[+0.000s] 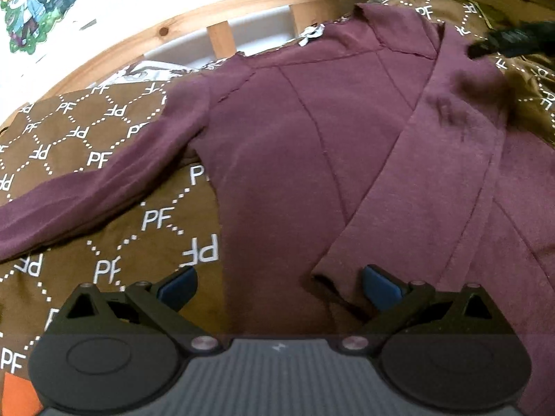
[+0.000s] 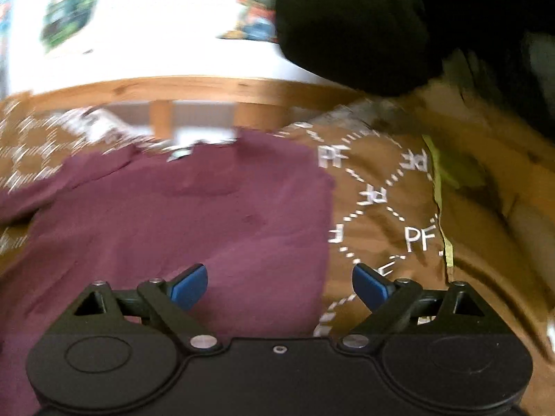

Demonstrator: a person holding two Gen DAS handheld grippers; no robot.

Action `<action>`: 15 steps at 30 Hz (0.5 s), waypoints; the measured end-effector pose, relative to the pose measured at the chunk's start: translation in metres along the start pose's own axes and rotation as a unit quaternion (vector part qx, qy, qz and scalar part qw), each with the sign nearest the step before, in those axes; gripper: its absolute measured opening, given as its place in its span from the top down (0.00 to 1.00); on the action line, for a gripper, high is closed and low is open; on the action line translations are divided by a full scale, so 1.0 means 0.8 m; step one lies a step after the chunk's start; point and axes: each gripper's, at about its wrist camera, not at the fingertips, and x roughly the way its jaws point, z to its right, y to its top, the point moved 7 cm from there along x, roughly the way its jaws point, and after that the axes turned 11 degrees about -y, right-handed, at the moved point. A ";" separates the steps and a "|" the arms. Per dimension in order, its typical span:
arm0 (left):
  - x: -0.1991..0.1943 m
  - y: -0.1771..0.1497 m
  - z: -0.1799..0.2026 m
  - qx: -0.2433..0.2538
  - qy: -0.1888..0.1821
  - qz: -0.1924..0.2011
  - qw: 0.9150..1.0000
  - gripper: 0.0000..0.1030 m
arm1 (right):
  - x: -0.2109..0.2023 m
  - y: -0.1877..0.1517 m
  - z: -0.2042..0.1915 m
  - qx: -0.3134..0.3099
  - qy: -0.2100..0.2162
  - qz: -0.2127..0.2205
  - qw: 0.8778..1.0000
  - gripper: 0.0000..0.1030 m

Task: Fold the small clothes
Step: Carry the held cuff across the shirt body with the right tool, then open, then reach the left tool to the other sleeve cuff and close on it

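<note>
Your maroon top (image 1: 312, 131) lies flat on the brown PF-print bedspread (image 1: 104, 131), one sleeve folded across its body. Your left gripper (image 1: 279, 286) hovers over its lower edge, jaws wide and empty. Your right gripper (image 2: 279, 284) likewise stands wide, holding nothing.

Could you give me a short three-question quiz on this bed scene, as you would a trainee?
1. True or false: the right sleeve of the maroon long-sleeved knit top is folded across its body.
2. What does the top lie on? A) a brown blanket printed with white PF letters B) a bare wooden floor C) a white towel
3. Is either the left gripper or the right gripper holding cloth?

Key: 1 true. 2 A, the blanket. 3 No; both sets of jaws stand open with nothing clamped.
</note>
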 end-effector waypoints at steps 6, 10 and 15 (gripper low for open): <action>0.006 0.004 0.008 0.014 0.010 0.002 1.000 0.00 | 0.066 0.019 0.016 0.055 0.003 -0.035 0.998 0.73; 0.007 0.009 0.011 0.022 0.010 0.010 1.000 0.00 | 0.064 0.031 0.024 0.069 -0.011 -0.020 0.997 0.94; 0.022 0.014 0.019 0.033 0.002 0.014 0.999 0.00 | 0.074 0.031 0.034 0.053 -0.039 -0.025 0.998 0.94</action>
